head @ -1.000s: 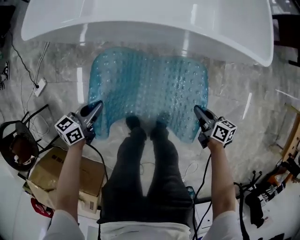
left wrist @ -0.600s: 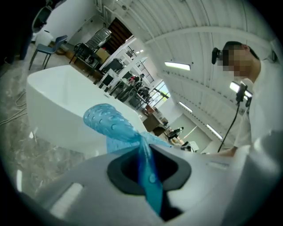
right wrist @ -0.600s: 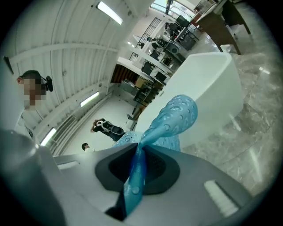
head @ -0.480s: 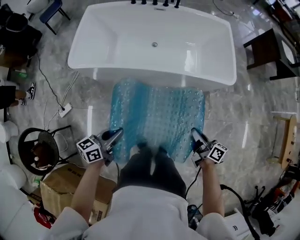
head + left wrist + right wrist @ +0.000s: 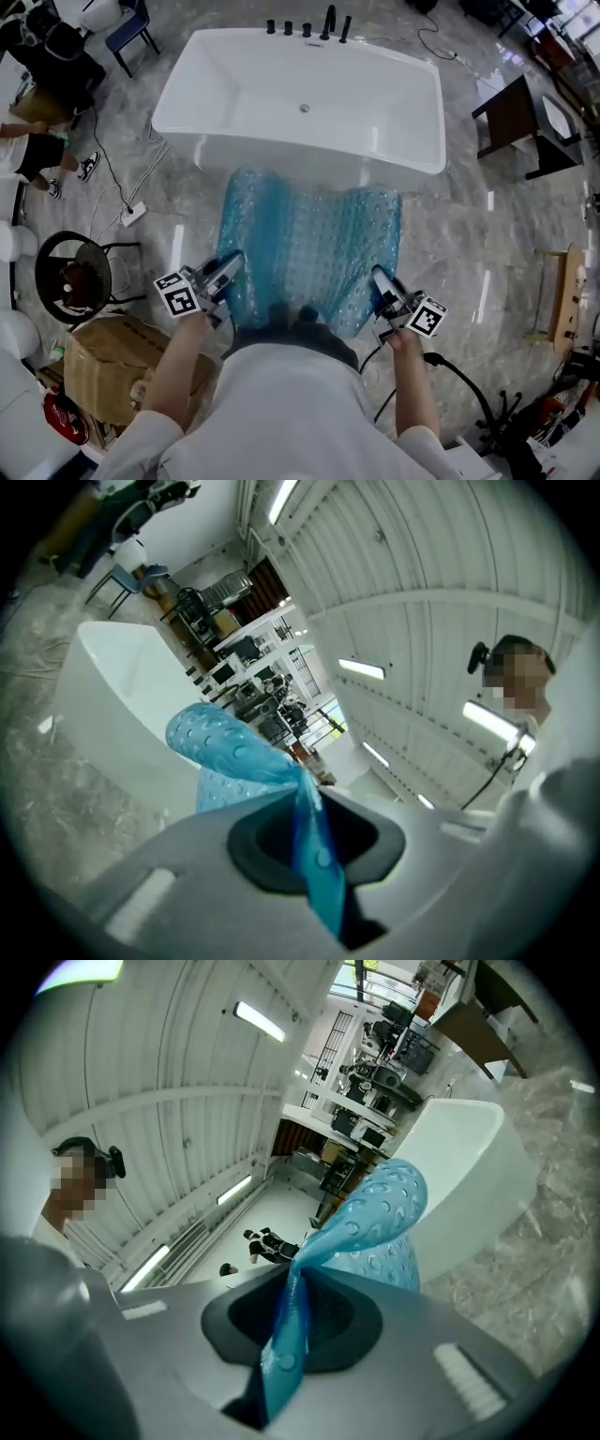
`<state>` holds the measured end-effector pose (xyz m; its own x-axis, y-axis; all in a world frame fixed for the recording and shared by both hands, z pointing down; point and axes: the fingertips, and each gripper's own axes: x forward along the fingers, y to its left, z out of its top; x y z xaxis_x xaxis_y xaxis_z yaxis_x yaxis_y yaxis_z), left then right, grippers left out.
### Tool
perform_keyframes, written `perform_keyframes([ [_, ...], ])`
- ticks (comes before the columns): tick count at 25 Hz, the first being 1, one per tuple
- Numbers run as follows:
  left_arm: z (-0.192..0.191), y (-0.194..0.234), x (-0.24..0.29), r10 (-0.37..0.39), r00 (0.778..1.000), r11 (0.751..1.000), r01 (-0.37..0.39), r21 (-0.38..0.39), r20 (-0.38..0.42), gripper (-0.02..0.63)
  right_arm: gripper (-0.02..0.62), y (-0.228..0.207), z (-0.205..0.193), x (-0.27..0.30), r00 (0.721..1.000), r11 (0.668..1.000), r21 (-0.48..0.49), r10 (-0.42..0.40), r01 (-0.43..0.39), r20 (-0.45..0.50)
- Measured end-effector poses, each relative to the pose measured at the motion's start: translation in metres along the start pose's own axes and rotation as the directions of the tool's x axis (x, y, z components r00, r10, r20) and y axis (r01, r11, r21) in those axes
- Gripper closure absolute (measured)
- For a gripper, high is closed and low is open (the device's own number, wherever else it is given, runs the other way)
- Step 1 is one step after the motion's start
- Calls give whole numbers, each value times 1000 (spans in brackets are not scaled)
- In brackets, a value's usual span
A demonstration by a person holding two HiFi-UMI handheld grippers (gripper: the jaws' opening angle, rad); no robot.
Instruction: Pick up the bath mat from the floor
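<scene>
- The left gripper (image 5: pixel 229 266) is clamped on the mat (image 5: pixel 309 244) at the corner farthest from the tub (image 5: pixel 300 141) on the left. The right gripper (image 5: pixel 381 280) pinches the matching right corner.
- The mat spans between them and runs away toward the tub, its far edge at the tub's foot.
- The tub wall likely limits any forward swing. A box (image 5: pixel 103 361) and a stool (image 5: pixel 70 277) sit well left of the tub, clear.

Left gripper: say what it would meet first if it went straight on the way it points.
The left gripper pinches the bath mat, whose fold bulges right ahead; past that, probably the bathtub wall, though depth is unclear.
</scene>
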<state>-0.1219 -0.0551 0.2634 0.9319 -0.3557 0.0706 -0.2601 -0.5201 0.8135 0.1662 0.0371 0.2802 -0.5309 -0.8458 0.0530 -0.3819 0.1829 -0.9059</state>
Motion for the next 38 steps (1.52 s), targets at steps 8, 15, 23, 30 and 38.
perform_keyframes([
  [8,-48,-75,-40,-37,980,990,62,-124,196,575,557,35,0,-97,996,998,-11,60,-60,60],
  [15,-59,-99,-78,-21,985,996,36,-83,174,574,556,63,-24,-124,991,998,-16,64,-62,114],
  [23,-31,-111,-99,-46,982,998,54,-40,185,574,556,86,-24,-122,974,999,-29,36,-30,222],
  [30,-12,-115,-115,-95,976,994,105,-40,195,574,555,114,-31,-102,963,997,-68,64,-48,262],
  [38,-6,-110,-132,-104,978,993,112,-34,181,572,554,126,-44,-99,961,997,-73,58,-40,272],
])
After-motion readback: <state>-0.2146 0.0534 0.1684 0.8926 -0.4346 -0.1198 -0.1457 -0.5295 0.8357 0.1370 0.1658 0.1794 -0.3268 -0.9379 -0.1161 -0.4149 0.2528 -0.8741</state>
